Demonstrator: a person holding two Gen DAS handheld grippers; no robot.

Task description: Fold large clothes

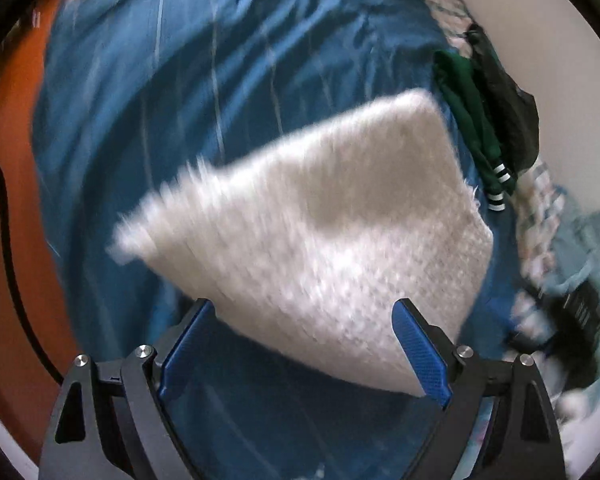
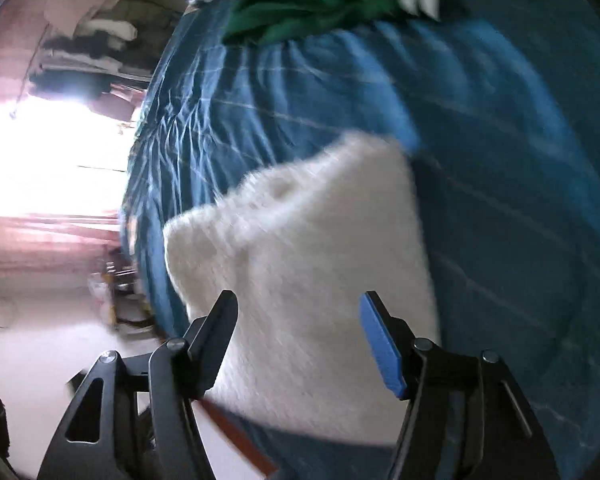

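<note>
Left wrist: white fluffy garment (image 1: 320, 232) on blue bedsheet (image 1: 160, 100), dead ahead of my left gripper (image 1: 304, 344), fingers apart | right gripper (image 2: 298, 340) fingers apart, equally near.

A folded fuzzy garment (image 1: 312, 240) lies on the bedsheet (image 1: 160, 100), which spreads under it on every side. In the left wrist view, a striped-cuff garment (image 1: 476, 128) lies just beyond the folded garment's far right corner, with a dark garment (image 1: 508, 108) right of it and a heap of clothes (image 1: 556, 240) nearer along the sheet's right edge. A cable (image 1: 8, 220) runs down the far left.
</note>
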